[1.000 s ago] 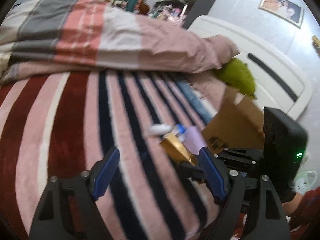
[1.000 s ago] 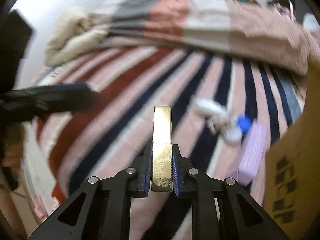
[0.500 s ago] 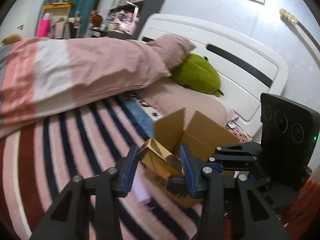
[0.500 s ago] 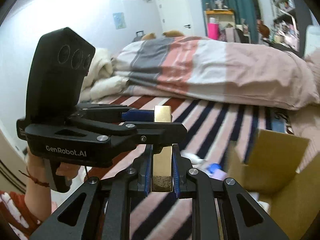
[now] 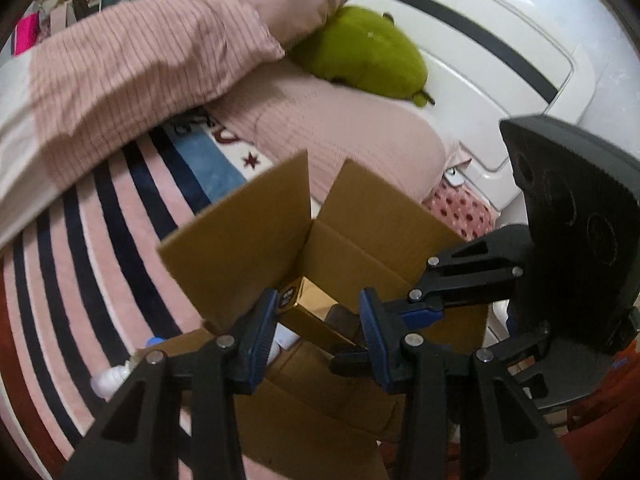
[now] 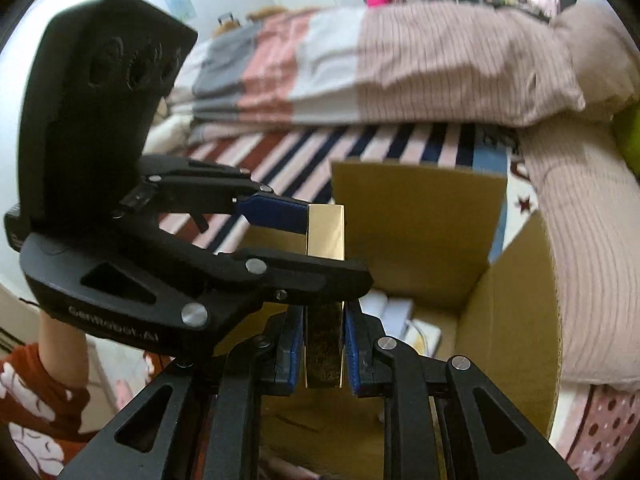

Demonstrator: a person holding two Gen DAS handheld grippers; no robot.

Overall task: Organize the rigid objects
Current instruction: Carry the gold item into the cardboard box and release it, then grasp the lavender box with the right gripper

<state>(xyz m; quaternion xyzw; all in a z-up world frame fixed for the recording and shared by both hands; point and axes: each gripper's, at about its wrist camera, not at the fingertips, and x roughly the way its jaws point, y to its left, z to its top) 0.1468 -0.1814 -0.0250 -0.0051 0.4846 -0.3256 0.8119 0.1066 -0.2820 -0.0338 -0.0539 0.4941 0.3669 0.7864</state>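
A shiny gold box hangs over the open cardboard box, held at both ends. My right gripper is shut on its near end, blue pads flat against its sides. My left gripper comes in from the left and clamps the far end, one blue pad on the box's left face. In the left wrist view the gold box runs diagonally between the left gripper's pads, above the cardboard box with its flaps up. White items lie inside the carton.
The carton stands on a striped blanket near a pink pillow. A green plush leans on the white headboard. A small white object lies on the blanket. A folded duvet lies behind. A hand and red sleeve hold the left gripper.
Both grippers swung from over the striped blanket to above the cardboard box, carrying the gold box. The left gripper's jaws narrowed from wide open onto the gold box.
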